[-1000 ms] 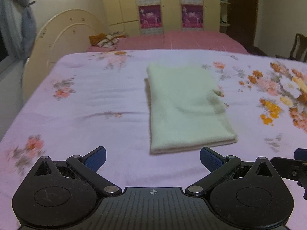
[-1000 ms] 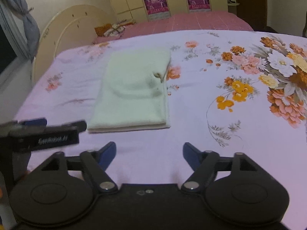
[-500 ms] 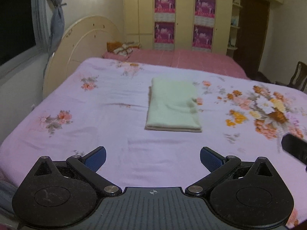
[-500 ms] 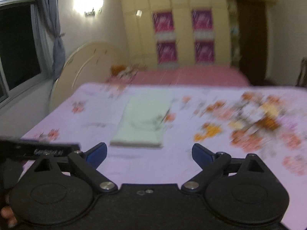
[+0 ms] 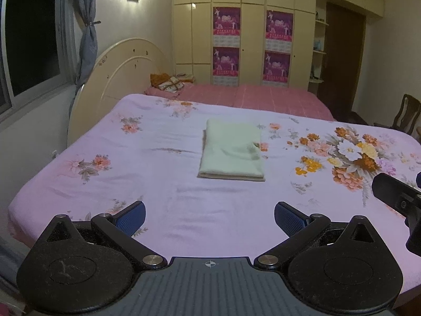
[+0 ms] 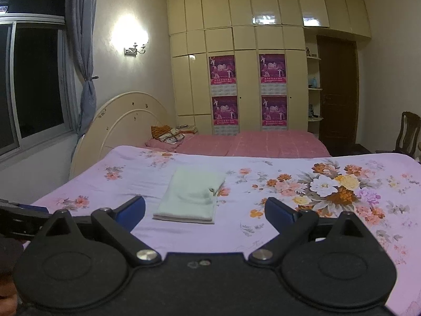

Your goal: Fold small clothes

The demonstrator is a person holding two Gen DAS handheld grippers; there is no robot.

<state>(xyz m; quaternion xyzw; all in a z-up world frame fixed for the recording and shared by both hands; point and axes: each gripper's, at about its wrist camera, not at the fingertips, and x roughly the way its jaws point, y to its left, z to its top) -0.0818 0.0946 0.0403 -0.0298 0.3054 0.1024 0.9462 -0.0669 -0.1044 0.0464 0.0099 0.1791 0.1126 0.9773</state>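
Observation:
A pale green cloth [image 5: 231, 152] lies folded into a neat rectangle in the middle of the lilac flowered bedspread [image 5: 147, 179]; the right wrist view shows the same folded cloth [image 6: 190, 197]. My left gripper [image 5: 209, 214] hangs open well short of it, near the bed's front edge, with nothing between its blue pads. My right gripper [image 6: 205, 209] is also open and empty, held back and above the sheet. The right gripper's black body shows at the right edge of the left wrist view.
A cream headboard [image 5: 121, 79] stands at the left of the bed. A second bed with a pink cover [image 5: 252, 97] lies behind, with wardrobes [image 6: 236, 65] past it. A wooden chair [image 6: 407, 134] stands at far right, a window with a curtain [image 6: 81, 60] at left.
Both grippers have pulled back and risen away from the folded cloth, which now looks smaller and farther off. The right gripper's fingers have spread wider. The cloth has not moved.

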